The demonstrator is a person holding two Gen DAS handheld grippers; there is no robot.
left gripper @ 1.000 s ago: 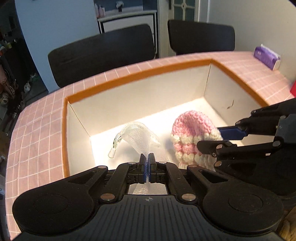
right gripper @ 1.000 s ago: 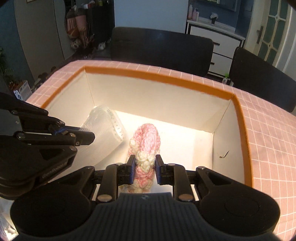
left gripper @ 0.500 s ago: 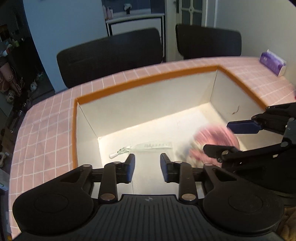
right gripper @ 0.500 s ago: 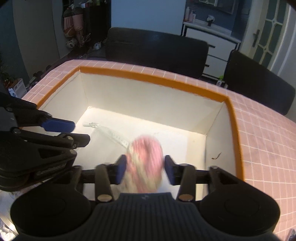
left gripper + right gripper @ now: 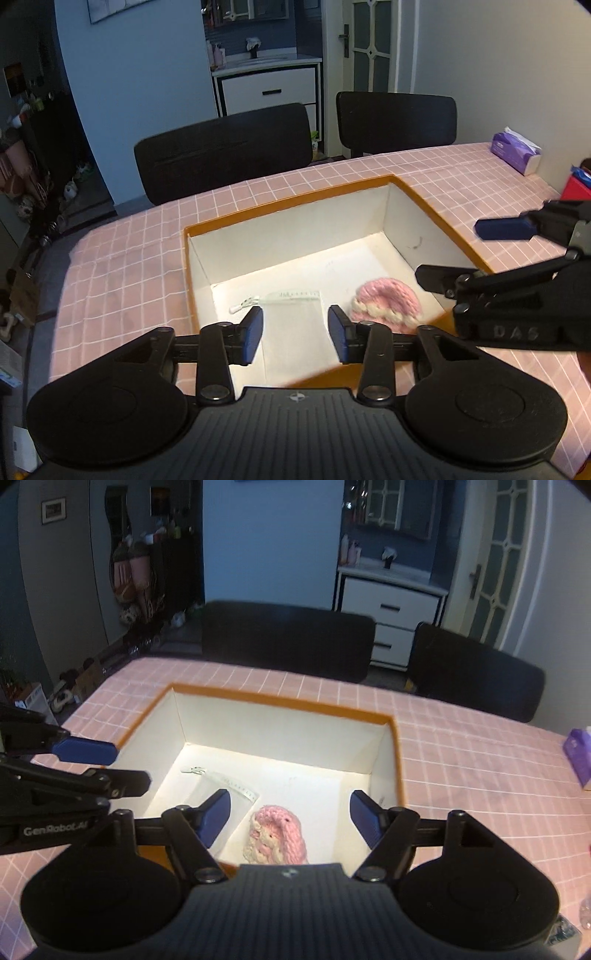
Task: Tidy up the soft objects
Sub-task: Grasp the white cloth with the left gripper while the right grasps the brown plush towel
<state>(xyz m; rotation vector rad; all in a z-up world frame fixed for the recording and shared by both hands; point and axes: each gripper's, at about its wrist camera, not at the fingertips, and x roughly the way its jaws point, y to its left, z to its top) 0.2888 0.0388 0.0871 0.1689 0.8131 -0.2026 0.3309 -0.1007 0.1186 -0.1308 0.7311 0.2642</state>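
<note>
Both grippers empty above the box (image 5: 295,201)

We had just been opening our left gripper (image 5: 295,334) and right gripper (image 5: 290,812); the pink hat (image 5: 277,834) lay at six o'clock, untouched.

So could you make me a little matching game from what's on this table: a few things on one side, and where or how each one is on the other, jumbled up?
Things:
1. knitted pink hat
2. clear pouch
3. tissue pack
4. right gripper

Place or state:
a. on the pink tablecloth, outside the box
b. open, holding nothing
c. flat on the box floor, on the left in both views
d. bunched on the box floor, to the right of the other item

Pairs: 1-d, 2-c, 3-a, 4-b
</note>
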